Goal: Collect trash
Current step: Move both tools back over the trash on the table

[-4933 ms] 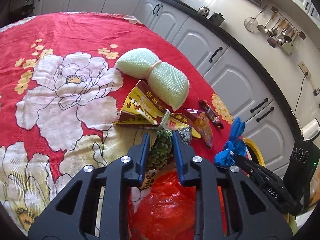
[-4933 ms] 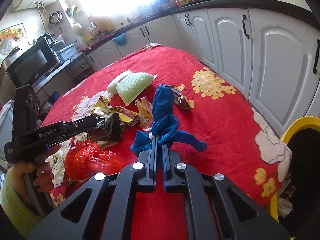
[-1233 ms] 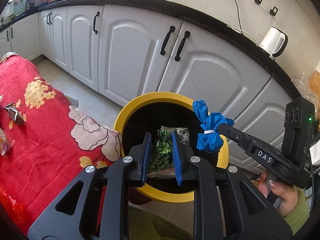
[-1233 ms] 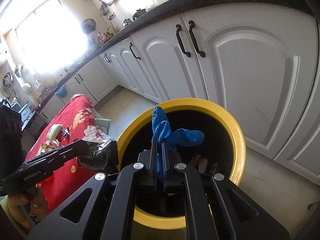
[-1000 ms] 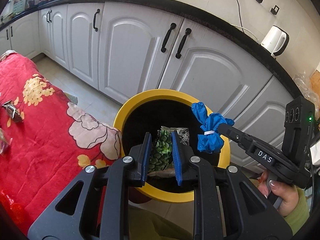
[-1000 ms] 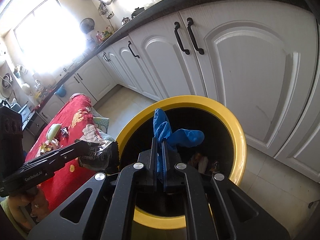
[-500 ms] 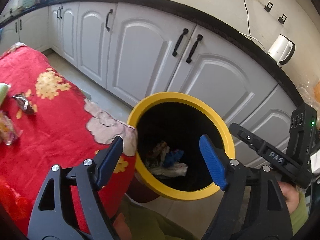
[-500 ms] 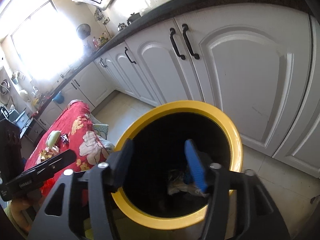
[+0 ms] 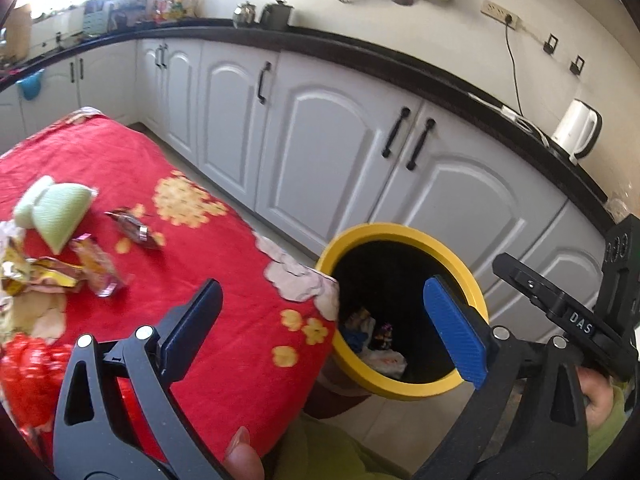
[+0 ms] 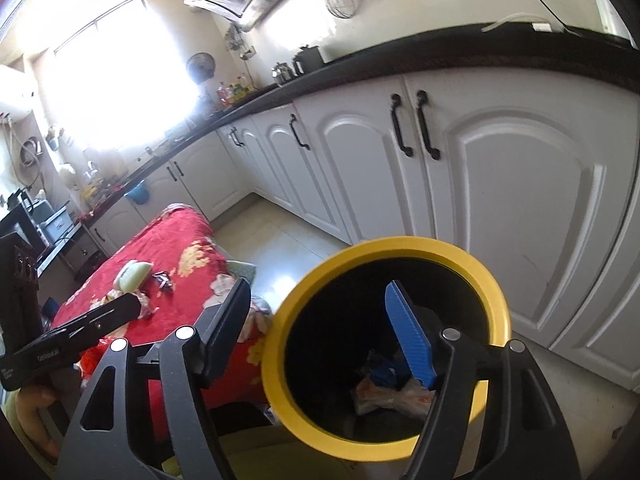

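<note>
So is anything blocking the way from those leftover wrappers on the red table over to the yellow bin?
Nothing visible does. The wrappers lie on the red tablecloth, and the yellow bin stands open just past the table's edge. Both grippers are open and empty.

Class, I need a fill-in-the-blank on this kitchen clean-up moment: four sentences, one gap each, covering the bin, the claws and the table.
1. The rim of the trash bin is coloured ____.
2. Both the left claw and the right claw are ____, holding nothing.
3. The tablecloth with wrappers lying on it is mainly ____.
4. The white kettle stands on the ____.

Missing words: yellow; open; red; counter
</note>
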